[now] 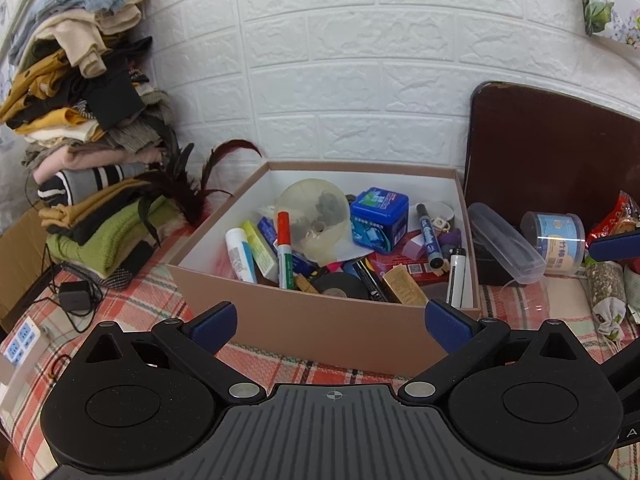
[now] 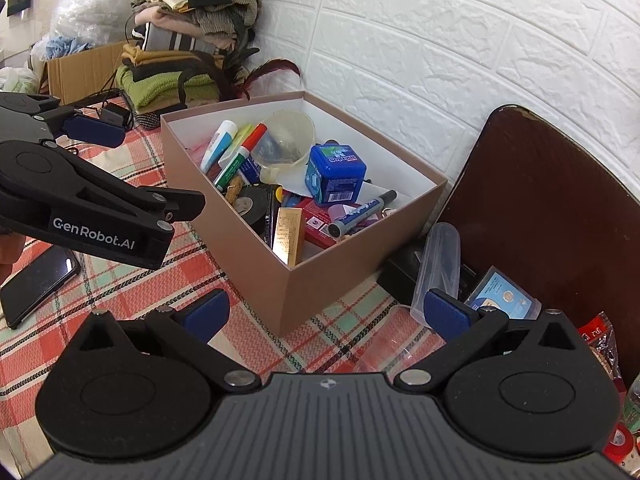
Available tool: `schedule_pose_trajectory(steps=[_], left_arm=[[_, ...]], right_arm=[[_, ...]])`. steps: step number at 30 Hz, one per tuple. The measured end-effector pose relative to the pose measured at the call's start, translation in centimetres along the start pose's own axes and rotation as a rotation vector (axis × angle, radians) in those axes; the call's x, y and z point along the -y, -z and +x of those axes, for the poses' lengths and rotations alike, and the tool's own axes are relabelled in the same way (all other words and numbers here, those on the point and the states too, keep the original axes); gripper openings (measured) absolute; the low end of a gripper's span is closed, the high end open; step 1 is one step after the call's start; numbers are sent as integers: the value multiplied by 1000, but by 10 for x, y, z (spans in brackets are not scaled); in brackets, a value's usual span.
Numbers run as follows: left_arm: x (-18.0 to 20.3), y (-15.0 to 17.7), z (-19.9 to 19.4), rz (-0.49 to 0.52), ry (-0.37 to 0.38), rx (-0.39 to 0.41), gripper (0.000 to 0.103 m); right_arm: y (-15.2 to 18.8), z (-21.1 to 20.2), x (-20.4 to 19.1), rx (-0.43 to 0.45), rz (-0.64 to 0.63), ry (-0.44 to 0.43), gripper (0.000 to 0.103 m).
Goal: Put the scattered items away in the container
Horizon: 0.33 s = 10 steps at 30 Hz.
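Left gripper (image 1: 330,322): matte black body, ribbed grey central plate with a small crosshair mark, two round black discs, silver pivot pins, blue finger pads (image 1: 212,326). White "GenRobot.AI" lettering on its side arm. Right gripper (image 2: 326,312): identical build, black linkages, blue pads (image 2: 446,314), silver pins.

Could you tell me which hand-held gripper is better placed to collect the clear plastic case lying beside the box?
Right. The right hand-held gripper is open, empty, and close to the clear plastic case. The left hand-held gripper, also open and empty, faces the box, with the case off to its right.
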State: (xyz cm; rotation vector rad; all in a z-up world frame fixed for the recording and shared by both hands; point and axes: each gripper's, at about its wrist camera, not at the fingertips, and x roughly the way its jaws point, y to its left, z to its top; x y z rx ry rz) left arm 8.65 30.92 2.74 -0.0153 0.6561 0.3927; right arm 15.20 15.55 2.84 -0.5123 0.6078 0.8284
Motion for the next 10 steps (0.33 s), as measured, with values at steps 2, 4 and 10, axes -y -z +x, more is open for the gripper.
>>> schedule_pose_trajectory(steps=[2, 4, 10], left_arm=[[0, 1, 1, 2, -1, 0, 103], [1, 1, 1, 4, -2, 0, 103], [4, 4, 1, 16, -11, 10, 103]], right_arm=[[0, 0, 0, 0, 1, 0, 103], [1, 0, 0, -1, 1, 0, 103], [2, 1, 1, -2, 3, 1, 103]])
